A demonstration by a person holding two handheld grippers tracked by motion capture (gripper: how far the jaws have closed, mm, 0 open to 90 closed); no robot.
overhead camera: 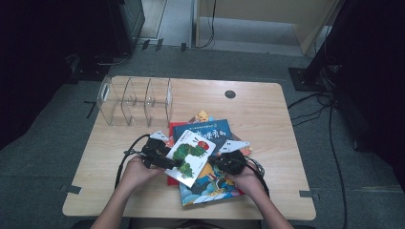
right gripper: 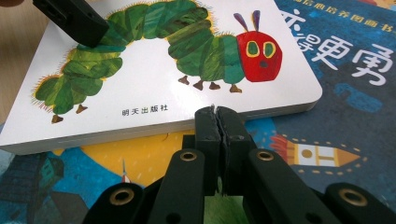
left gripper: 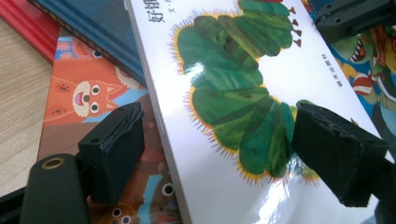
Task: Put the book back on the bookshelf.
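A white board book with a green caterpillar (overhead camera: 192, 155) lies tilted on top of a pile of picture books. My left gripper (overhead camera: 175, 163) stands open at its left edge. In the left gripper view the left gripper (left gripper: 217, 114) straddles that edge, one pad over the cover and the other beside it above an orange book (left gripper: 84, 93); neither pad presses on the book. My right gripper (overhead camera: 216, 161) is shut with nothing in it. In the right gripper view the right gripper (right gripper: 217, 112) has its tips against the white book's (right gripper: 154, 93) near edge.
Under the white book lie a dark blue book (overhead camera: 210, 131), a red one (overhead camera: 173, 128) and a large colourful one (overhead camera: 212, 188). A clear acrylic divider rack (overhead camera: 136, 100) stands at the back left of the wooden table (overhead camera: 267, 119). Cables run over the floor on the right.
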